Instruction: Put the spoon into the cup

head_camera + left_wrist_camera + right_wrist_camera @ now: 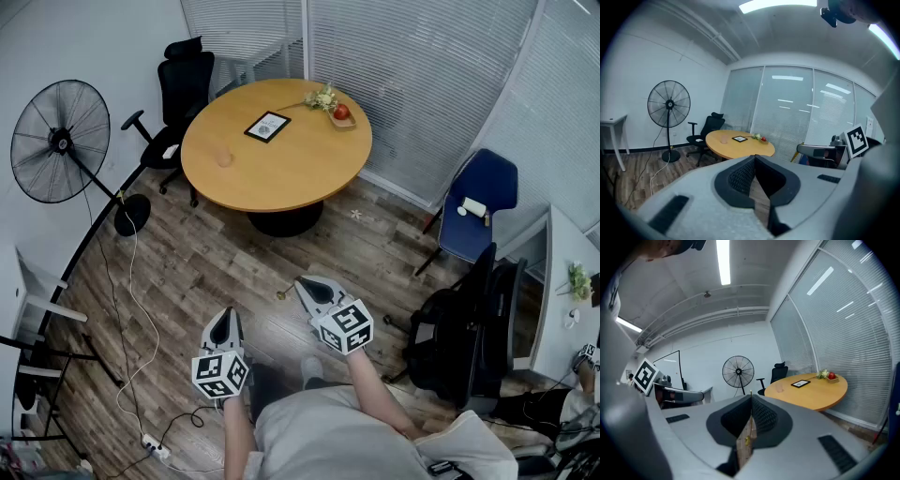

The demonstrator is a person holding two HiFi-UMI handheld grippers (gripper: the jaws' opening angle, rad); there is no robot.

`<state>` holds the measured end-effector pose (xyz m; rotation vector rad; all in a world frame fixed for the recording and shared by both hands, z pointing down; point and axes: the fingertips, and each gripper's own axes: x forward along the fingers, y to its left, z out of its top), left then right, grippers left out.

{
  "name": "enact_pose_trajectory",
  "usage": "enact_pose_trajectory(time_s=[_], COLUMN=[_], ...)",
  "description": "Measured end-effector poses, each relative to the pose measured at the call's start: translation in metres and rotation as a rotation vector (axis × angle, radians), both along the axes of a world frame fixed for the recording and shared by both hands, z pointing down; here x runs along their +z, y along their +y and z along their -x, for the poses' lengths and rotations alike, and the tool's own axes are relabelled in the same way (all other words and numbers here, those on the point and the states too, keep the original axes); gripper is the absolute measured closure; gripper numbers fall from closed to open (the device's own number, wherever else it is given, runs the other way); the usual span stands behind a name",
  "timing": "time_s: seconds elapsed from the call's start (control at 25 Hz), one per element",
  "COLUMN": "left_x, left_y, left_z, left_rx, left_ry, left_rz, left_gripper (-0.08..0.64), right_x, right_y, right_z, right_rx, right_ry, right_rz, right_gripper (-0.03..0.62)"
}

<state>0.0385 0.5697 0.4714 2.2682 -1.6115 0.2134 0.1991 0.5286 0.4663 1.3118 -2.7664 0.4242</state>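
A pale see-through cup (224, 157) stands on the left part of the round wooden table (281, 169), well ahead of me; it also shows small as the cup (723, 138) and the cup (780, 386). My right gripper (302, 281) hangs over the wood floor, short of the table, shut on a thin golden spoon (283, 294) that sticks out to the left of its tips. The spoon (749, 427) runs upright between the right gripper's (751, 397) pads. Lower left, my left gripper (225, 315) is shut with nothing in it, its tips (754, 159) meeting.
On the table lie a framed card (267, 126) and a small tray with a red apple (341, 112) and flowers. A black office chair (178, 94) and a standing fan (58, 142) are left of it, a blue chair (478, 202) right. A white cable (131, 309) crosses the floor.
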Motion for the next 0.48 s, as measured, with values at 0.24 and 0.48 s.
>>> enact_pose_trajectory(time_s=[0.24, 0.48], left_x=[0.0069, 0.0048], left_y=[0.0043, 0.0024], left_z=[-0.0046, -0.0084], left_rx=[0.018, 0.028], left_ry=[0.016, 0.004], left_rz=[0.02, 0.005], left_gripper=[0.552, 0.552], right_x=[0.0028, 0.0023], right_y=[0.0084, 0.0071], right_z=[0.001, -0.0036], right_rx=[-0.005, 0.005], right_ry=[0.011, 0.01], right_rz=[0.004, 0.001], right_gripper=[0.592, 0.592])
